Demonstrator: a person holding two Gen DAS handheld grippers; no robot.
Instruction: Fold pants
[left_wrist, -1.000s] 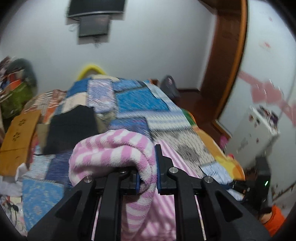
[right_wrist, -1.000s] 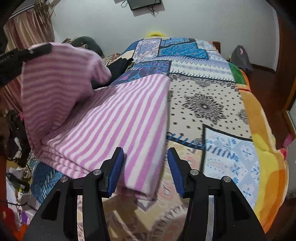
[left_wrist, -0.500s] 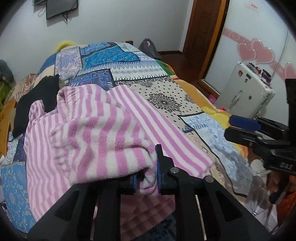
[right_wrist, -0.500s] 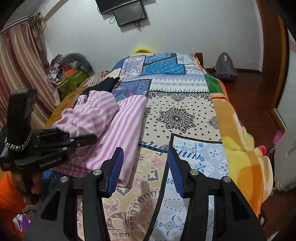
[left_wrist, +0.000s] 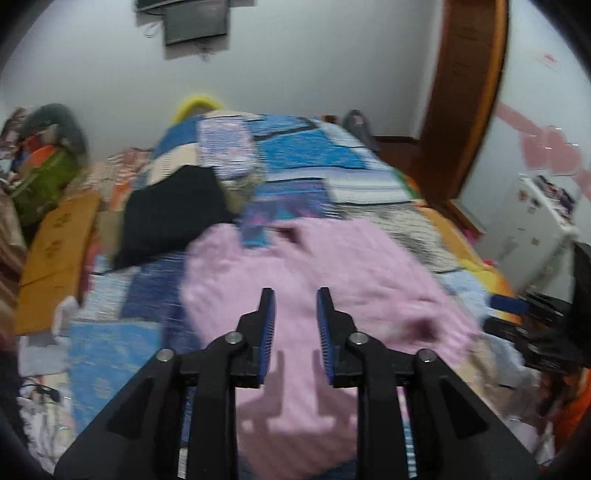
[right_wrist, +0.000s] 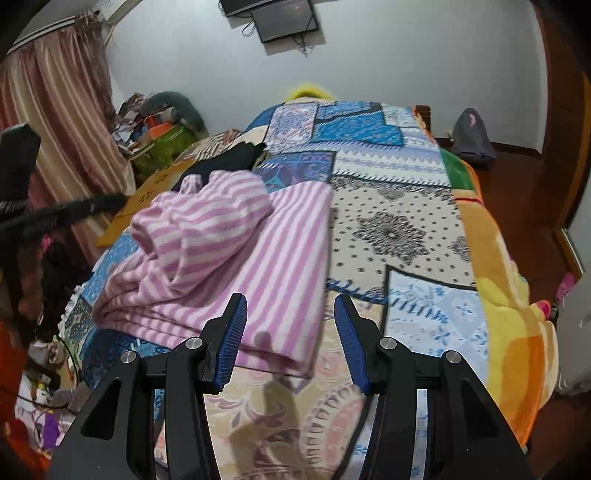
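The left gripper (left_wrist: 295, 295), black-armed with blue ribbed pads, stood with a narrow gap between its jaws; they had just been opening, and nothing lay between them. It hung above the pink-and-white striped fleece pants (left_wrist: 325, 280), its shadow cast on the cloth below, though that view was blurred by motion. The right gripper (right_wrist: 290, 302), of the same build, was moderately parted and gripped nothing, poised over the near edge of the pants (right_wrist: 236, 258).

The pants lay on the patchwork quilt of blue, white and orange panels (right_wrist: 399, 229), toward its left side, in a flat folded layer with a rumpled heap of the same cloth piled on the layer's far left part. Just beyond the pants, a black garment (right_wrist: 229, 160) rested on the quilt. Left of the pants, off the quilt's edge, was an orange-brown board with flower cut-outs (left_wrist: 55, 254). Well beyond the pants, a dark flat screen (right_wrist: 284, 16) hung on the white wall, and to the far right of them a grey bag (right_wrist: 472, 136) sat on the wooden floor.
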